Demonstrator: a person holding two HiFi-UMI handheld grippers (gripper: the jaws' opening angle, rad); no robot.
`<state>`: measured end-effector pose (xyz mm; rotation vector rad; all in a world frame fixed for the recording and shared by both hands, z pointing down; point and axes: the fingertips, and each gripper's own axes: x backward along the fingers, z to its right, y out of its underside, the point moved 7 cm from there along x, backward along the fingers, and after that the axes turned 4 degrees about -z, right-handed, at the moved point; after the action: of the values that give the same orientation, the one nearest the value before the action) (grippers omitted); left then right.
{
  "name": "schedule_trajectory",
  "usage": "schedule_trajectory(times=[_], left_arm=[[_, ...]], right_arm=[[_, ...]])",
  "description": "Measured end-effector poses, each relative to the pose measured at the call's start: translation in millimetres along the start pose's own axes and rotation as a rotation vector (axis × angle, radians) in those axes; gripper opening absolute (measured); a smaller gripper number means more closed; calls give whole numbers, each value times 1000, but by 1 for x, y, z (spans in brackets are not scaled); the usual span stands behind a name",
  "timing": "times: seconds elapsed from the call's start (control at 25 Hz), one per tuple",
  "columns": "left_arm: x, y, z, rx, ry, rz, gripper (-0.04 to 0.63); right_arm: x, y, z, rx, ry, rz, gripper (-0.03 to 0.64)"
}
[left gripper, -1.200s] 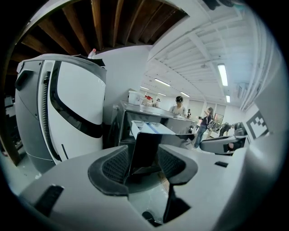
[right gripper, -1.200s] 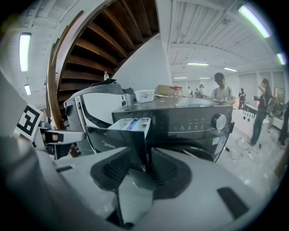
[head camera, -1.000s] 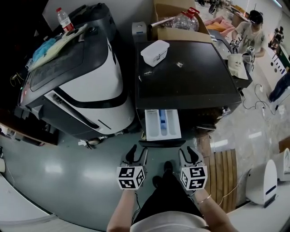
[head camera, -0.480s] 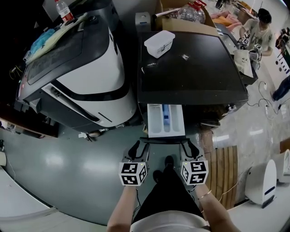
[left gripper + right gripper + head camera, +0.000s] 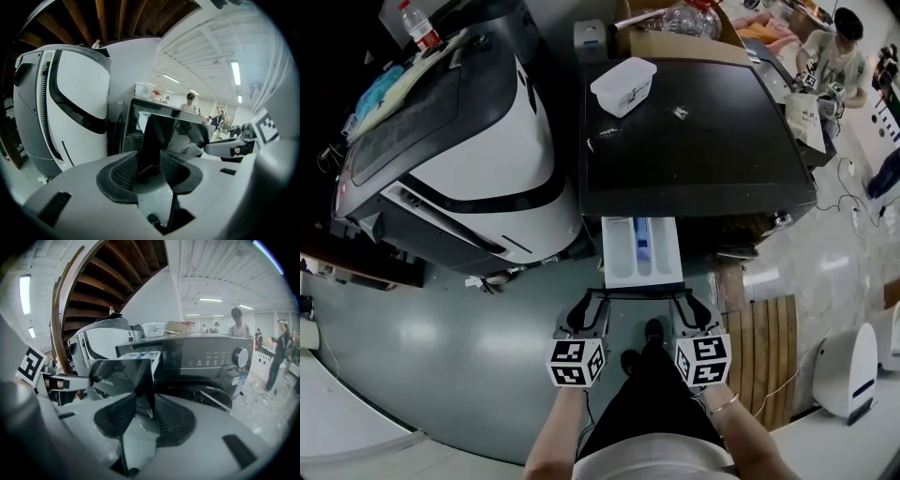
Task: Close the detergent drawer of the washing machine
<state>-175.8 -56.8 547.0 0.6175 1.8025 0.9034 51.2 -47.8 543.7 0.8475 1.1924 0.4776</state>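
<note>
The black washing machine (image 5: 694,141) has its detergent drawer (image 5: 640,251) pulled out, showing a white tray with a blue compartment. The drawer's glossy black front panel (image 5: 642,292) faces me. My left gripper (image 5: 589,309) is at the panel's left end. Its jaws are closing, with the panel's edge (image 5: 157,136) between the pads (image 5: 124,171) and no clear press. My right gripper (image 5: 694,309) is at the right end. The panel's edge (image 5: 145,380) stands between its pads (image 5: 171,416), close to the right one.
A white and black machine (image 5: 469,159) stands close on the left. A white plastic box (image 5: 623,84) lies on the washer top, with a cardboard box (image 5: 675,42) behind. A wooden slat mat (image 5: 764,361) is on the floor at right. A person (image 5: 834,56) stands far back right.
Both grippers have come a little closer to the drawer's front panel and now flank its two ends. The left fingers stand narrower than before.
</note>
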Motion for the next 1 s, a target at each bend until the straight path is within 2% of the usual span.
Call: schedule_trajectory(times=[0.16, 1.0], left_arm=[[0, -1, 2, -7, 7, -9, 132], [-19, -18, -7, 19, -13, 4, 129]], right_arm=[[1, -2, 0, 27, -4, -9, 124], [-19, -20, 7, 16, -9, 8, 123]])
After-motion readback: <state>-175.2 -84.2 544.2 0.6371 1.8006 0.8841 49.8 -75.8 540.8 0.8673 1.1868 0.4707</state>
